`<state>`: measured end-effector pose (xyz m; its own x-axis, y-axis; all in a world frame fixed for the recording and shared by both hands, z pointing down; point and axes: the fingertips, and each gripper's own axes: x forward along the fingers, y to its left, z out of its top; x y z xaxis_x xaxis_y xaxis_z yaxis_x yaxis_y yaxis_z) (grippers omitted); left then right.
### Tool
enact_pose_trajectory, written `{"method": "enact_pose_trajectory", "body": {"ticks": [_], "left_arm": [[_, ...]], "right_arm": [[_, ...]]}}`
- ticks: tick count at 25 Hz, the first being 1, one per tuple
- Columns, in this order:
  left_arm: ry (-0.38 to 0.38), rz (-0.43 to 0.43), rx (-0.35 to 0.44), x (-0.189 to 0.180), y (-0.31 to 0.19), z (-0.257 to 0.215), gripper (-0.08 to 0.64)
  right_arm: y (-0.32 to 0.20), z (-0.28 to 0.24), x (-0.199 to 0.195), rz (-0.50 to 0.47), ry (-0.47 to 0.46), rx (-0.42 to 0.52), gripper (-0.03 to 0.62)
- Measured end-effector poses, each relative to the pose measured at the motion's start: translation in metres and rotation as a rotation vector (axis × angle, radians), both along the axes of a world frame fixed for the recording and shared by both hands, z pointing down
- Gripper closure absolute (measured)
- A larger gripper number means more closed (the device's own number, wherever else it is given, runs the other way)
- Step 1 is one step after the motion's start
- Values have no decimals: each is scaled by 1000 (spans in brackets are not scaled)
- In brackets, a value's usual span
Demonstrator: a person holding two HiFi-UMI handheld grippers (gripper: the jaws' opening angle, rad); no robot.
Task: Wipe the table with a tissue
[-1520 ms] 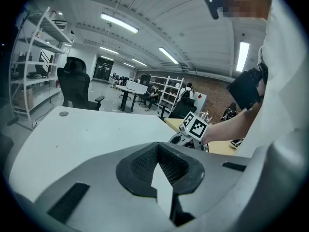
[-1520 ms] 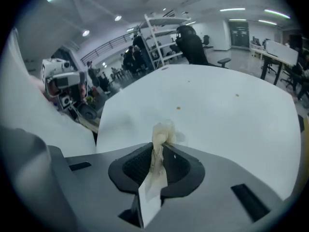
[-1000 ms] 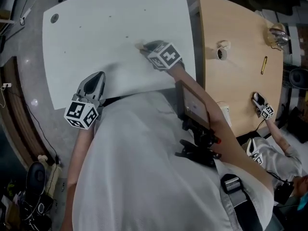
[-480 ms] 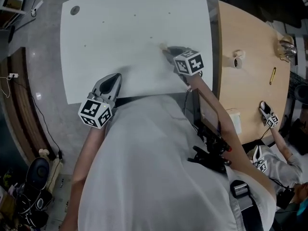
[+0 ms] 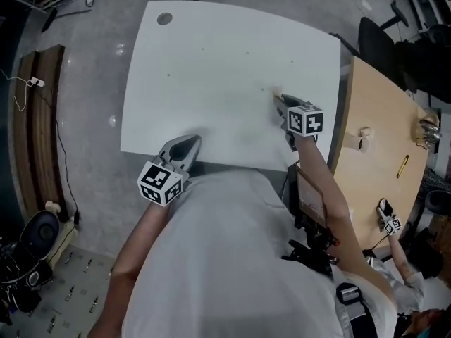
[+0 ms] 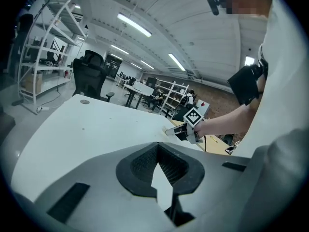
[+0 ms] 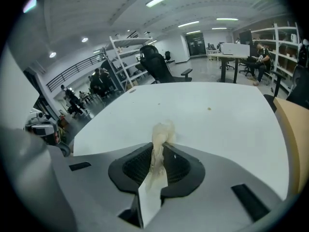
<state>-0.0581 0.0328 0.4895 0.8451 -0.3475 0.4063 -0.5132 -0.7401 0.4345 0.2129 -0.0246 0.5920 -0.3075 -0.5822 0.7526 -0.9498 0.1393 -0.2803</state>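
Note:
A crumpled beige tissue point(image 7: 162, 132) is pinched in my right gripper point(image 7: 161, 146), which is shut on it. In the head view the right gripper point(image 5: 280, 98) rests its tip on the white table point(image 5: 211, 83) near the right edge, with the tissue point(image 5: 273, 90) pressed against the surface. My left gripper point(image 5: 184, 146) sits at the table's near edge, shut with nothing in it. The left gripper view shows its jaws point(image 6: 157, 149) closed over the tabletop, with the right gripper point(image 6: 186, 129) and the tissue point(image 6: 169, 131) further off.
Small dark specks point(image 5: 203, 48) dot the white table, and a round grommet point(image 5: 164, 19) sits at its far left corner. To the right stands a wooden table point(image 5: 380, 104) with a tape roll point(image 5: 363, 141) and a yellow pen point(image 5: 402, 166). Another person's gripper point(image 5: 386, 220) rests at its near edge.
The head view has pulled back and swung, so the white table now sits further right. The right gripper with the tissue stays on the tabletop near its right edge. The left gripper stays at the near edge.

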Motion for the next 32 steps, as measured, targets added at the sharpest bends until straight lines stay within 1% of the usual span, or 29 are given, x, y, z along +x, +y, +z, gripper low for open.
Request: {"method": "enact_pose_trajectory", "body": {"ticks": [2, 5, 9, 14, 16, 18, 21, 25, 32], "left_arm": [[-1, -23, -2, -9, -1, 1, 554], [0, -51, -3, -20, -3, 0, 554], [-5, -75, -11, -34, -3, 1, 554], [-11, -91, -31, -49, -2, 8, 554], [-10, -86, -36, -52, -3, 10, 554], [-5, -76, -36, -50, -4, 11, 554], [4, -61, -33, -47, -9, 10, 554], [14, -43, -27, -47, -17, 8, 554], [24, -11, -28, -54, -30, 8, 554]], "right_arm": [[-9, -4, -1, -27, 42, 7, 531], [-18, 5, 7, -67, 141, -45, 531], [-20, 28, 14, -51, 160, -130, 531], [-21, 30, 12, -26, 203, -161, 531], [-23, 30, 7, -24, 205, -166, 531], [-26, 30, -2, -42, 204, -165, 531], [-27, 32, -15, -73, 235, -182, 531], [-28, 34, -28, -73, 241, -198, 531], [-23, 30, -63, -15, 167, -196, 531]]}}
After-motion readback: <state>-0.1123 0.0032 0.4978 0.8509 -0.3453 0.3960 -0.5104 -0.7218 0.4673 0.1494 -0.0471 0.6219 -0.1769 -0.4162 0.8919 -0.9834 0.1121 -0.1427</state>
